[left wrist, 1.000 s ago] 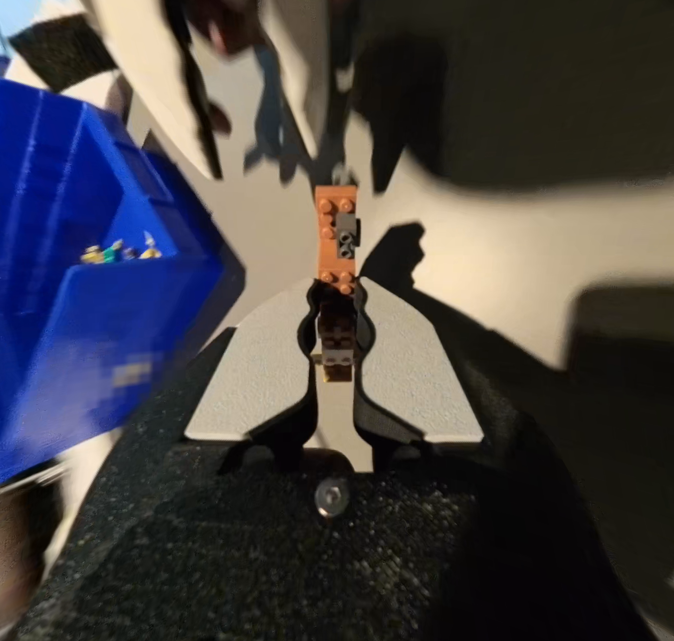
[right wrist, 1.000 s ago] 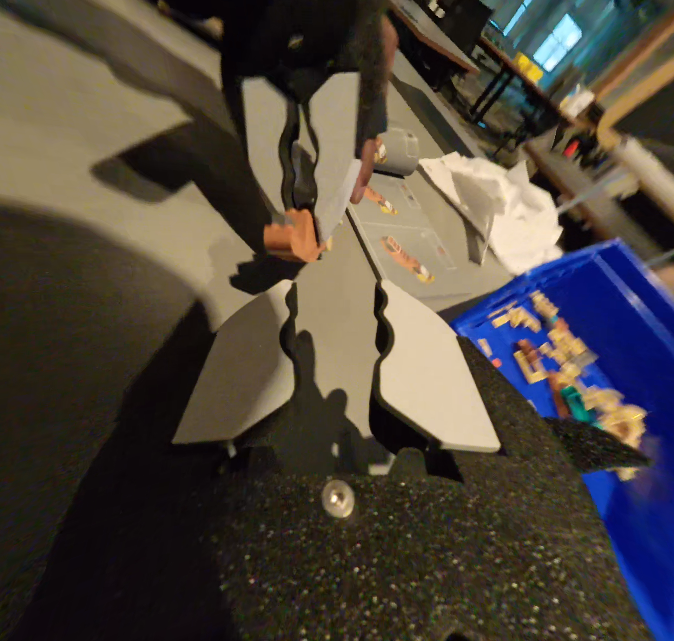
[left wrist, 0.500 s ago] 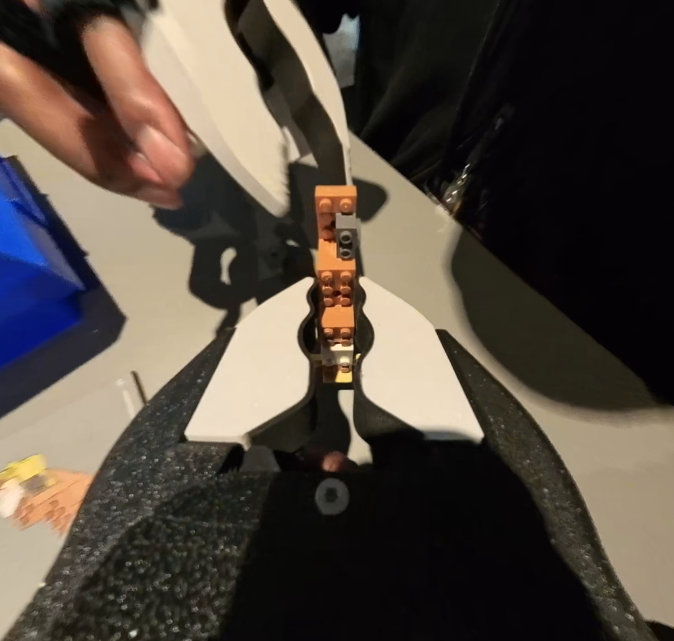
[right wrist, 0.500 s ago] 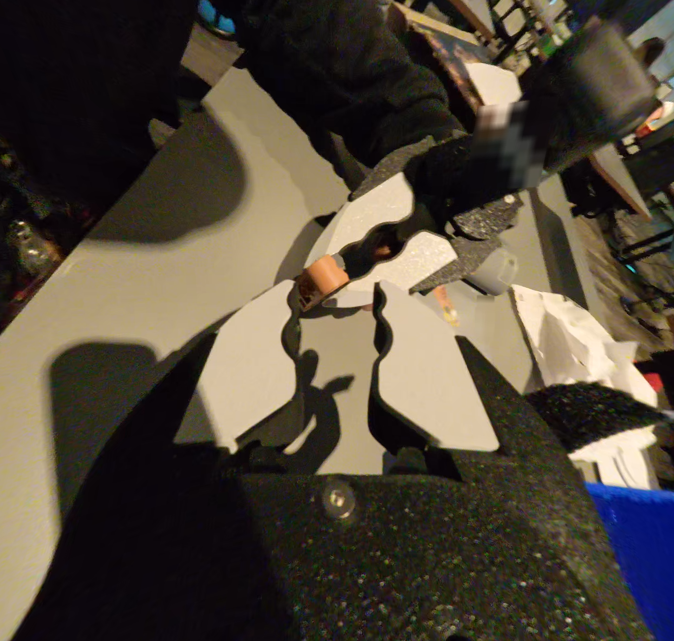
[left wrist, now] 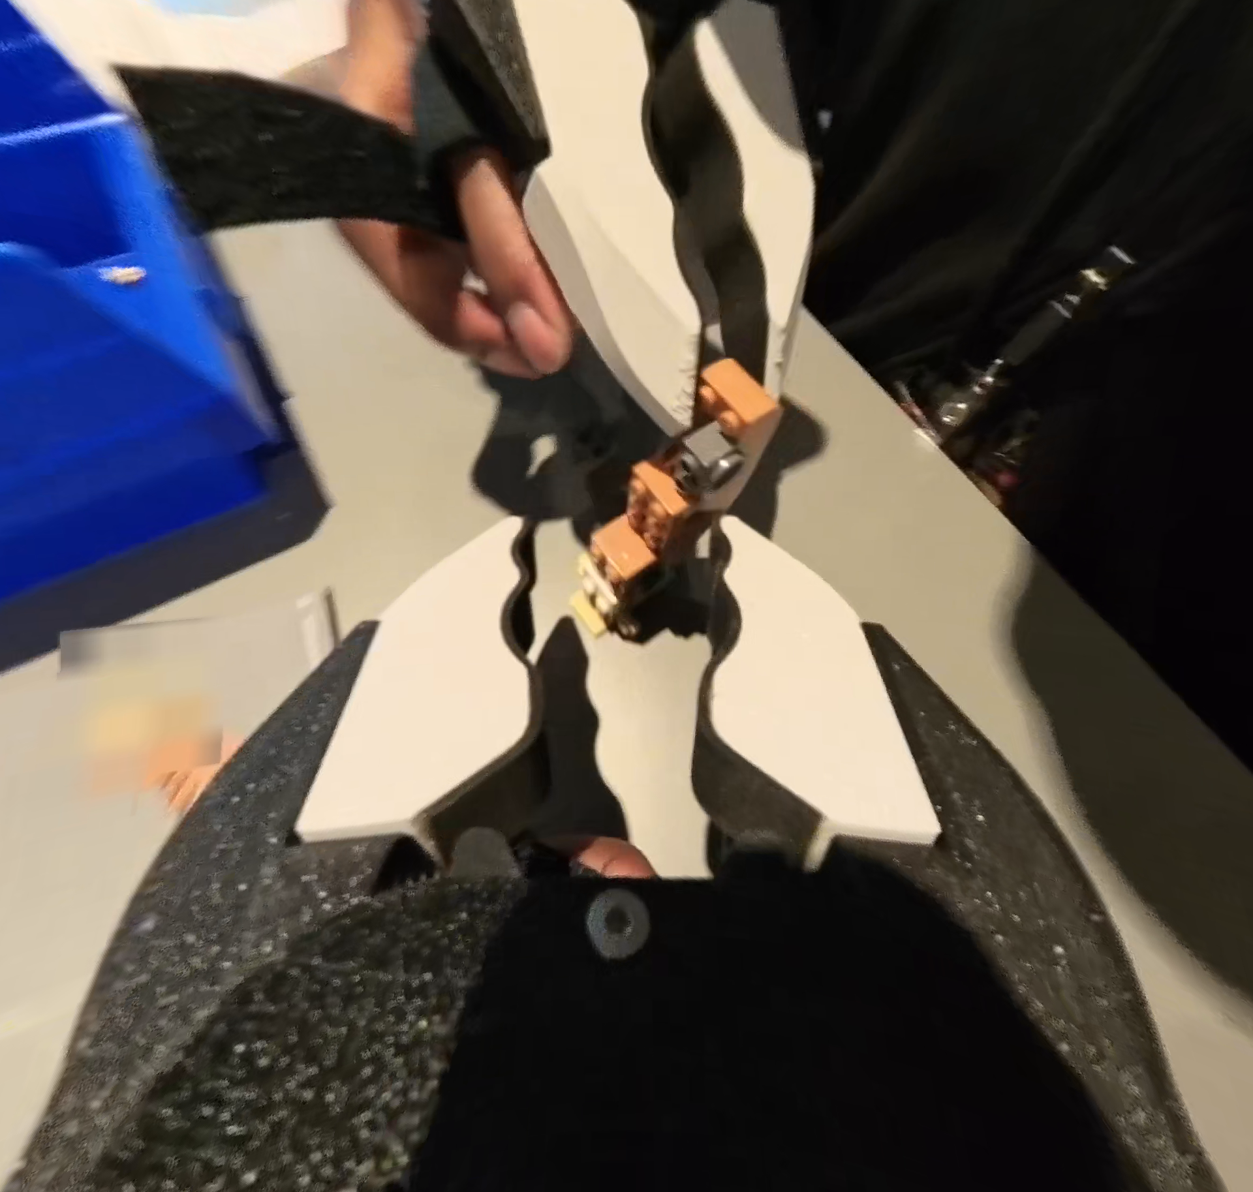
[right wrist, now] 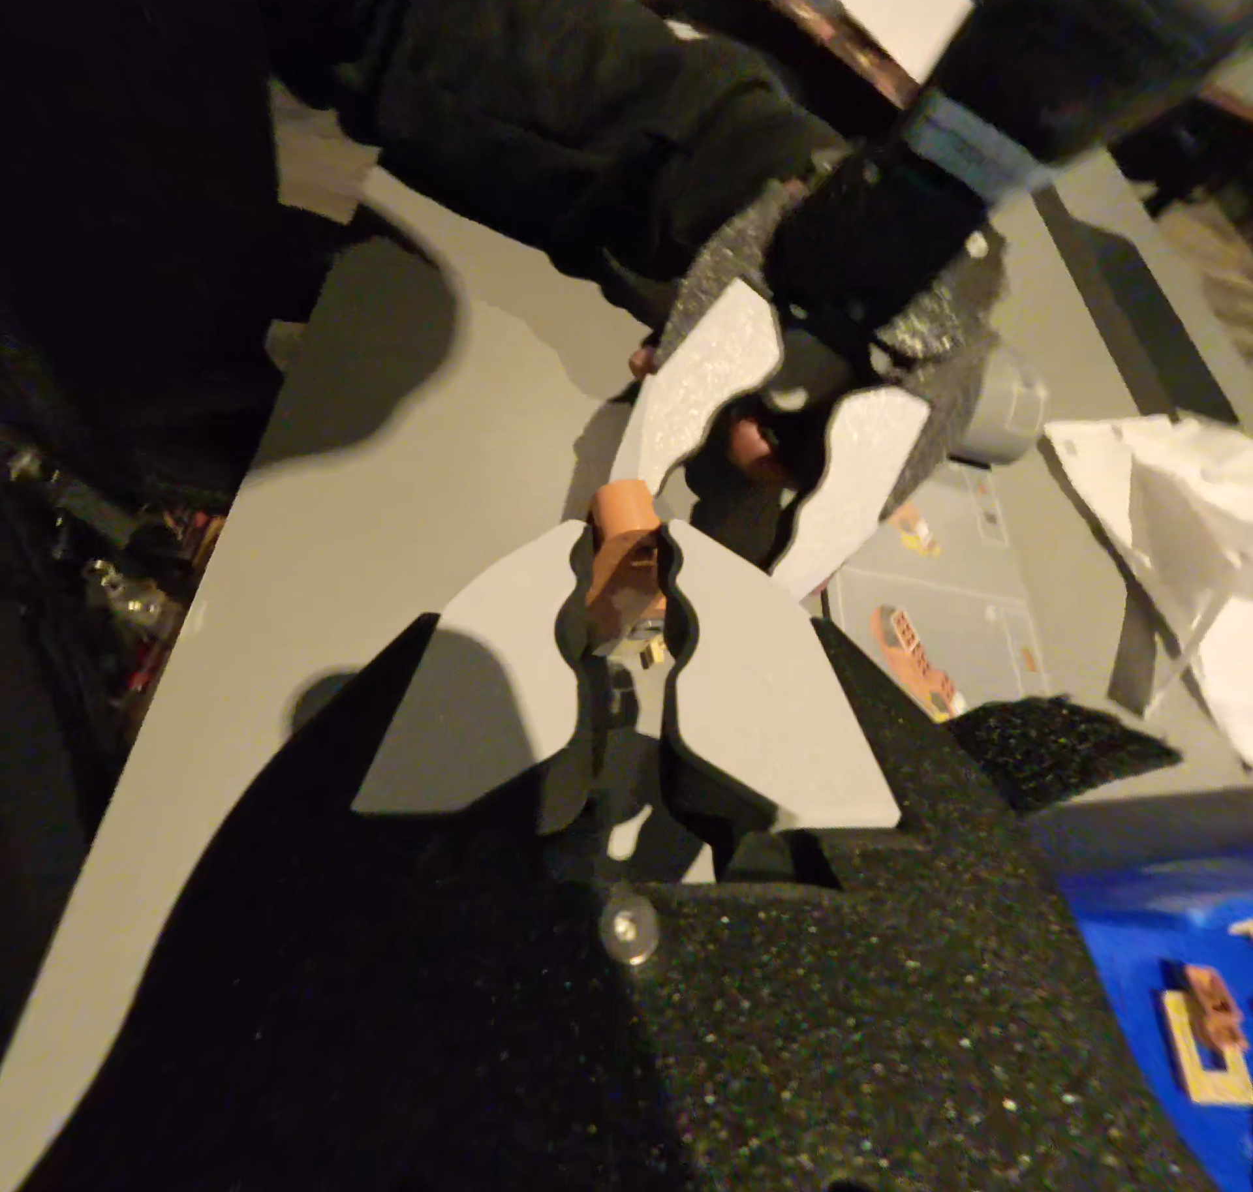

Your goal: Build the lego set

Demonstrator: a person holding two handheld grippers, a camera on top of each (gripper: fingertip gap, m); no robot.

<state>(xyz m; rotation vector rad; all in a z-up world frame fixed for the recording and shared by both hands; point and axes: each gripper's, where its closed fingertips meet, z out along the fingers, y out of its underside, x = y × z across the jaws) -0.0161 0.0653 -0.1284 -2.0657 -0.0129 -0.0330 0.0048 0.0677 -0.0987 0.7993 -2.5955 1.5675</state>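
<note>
Grey matte tabletop [left wrist: 380,414] carries everything; its near edge runs diagonally past a person in black clothing [left wrist: 1017,143].

Big blue plastic bin [left wrist: 102,346] sits on the left in the left wrist view; the right wrist view catches its corner [right wrist: 1166,1024] with a few tan and yellow bricks inside.

Crumpled white paper [right wrist: 1152,515] lies at the far right of the tabletop, with a flat grey instruction sheet [right wrist: 949,590] beside it and a small grey cylindrical cup [right wrist: 1003,414] behind the left gripper.

Right gripper [right wrist: 624,583], black speckled body with pale grey fingers: fingers pressed in on the orange-brown lego assembly [right wrist: 620,570], pinching it by the end. In the left wrist view the same gripper [left wrist: 739,353] comes down from above, tips clamped on the top orange end of the assembly [left wrist: 678,481]. A bare hand [left wrist: 474,265] with a black strap across it holds that gripper.

Left gripper [left wrist: 624,590]: fingers spread apart, not gripping. The assembly's lower end hangs in the gap between them, close to the right-hand finger; contact there is unclear. From the right wrist view, the left gripper [right wrist: 739,509] also shows its fingers apart.

Assembly is off the tabletop, tilted, a stack of orange-brown bricks with a small dark grey piece [left wrist: 708,465] at mid-length and a yellow-and-white bit [left wrist: 597,593] at the lower end.
</note>
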